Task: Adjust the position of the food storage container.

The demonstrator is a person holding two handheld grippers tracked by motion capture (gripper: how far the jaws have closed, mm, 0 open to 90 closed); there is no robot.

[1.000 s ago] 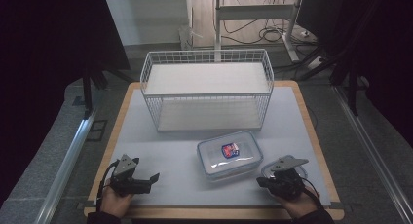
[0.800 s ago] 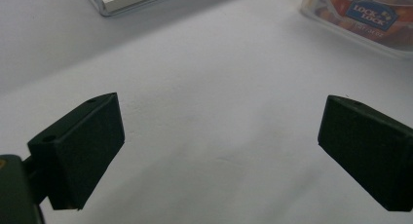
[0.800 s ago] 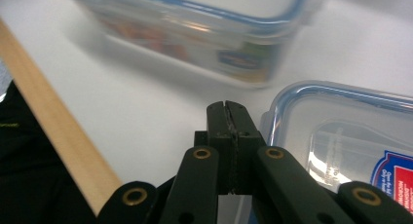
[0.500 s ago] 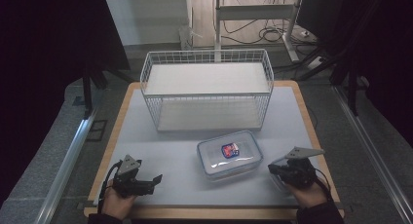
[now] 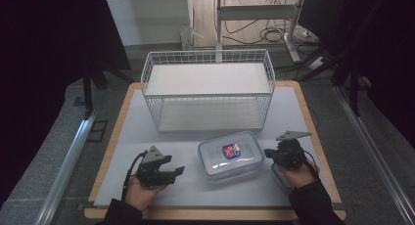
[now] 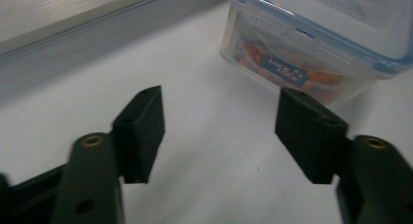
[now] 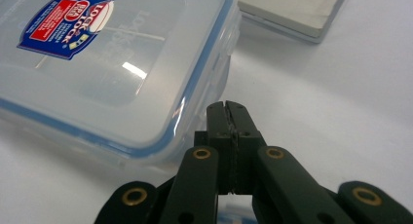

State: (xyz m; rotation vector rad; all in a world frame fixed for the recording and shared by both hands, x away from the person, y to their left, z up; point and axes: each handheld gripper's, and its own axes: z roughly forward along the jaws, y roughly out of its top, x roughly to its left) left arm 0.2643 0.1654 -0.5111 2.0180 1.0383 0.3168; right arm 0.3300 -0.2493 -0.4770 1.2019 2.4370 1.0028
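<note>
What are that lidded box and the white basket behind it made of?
The box looks like clear plastic: you can see through its walls and glossy lid, which has a blue rim, probably a seal. The basket seems to be metal wire with a white coating, thin rods crossing in a grid; the coating itself is hard to judge.

A clear plastic food container (image 5: 231, 158) with a blue-rimmed, clip-on lid lies flat and closed on the white surface (image 5: 186, 191), near its front edge, turned slightly askew. A red and blue label sits on the lid. Orange contents show through its side wall in the left gripper view.
</note>
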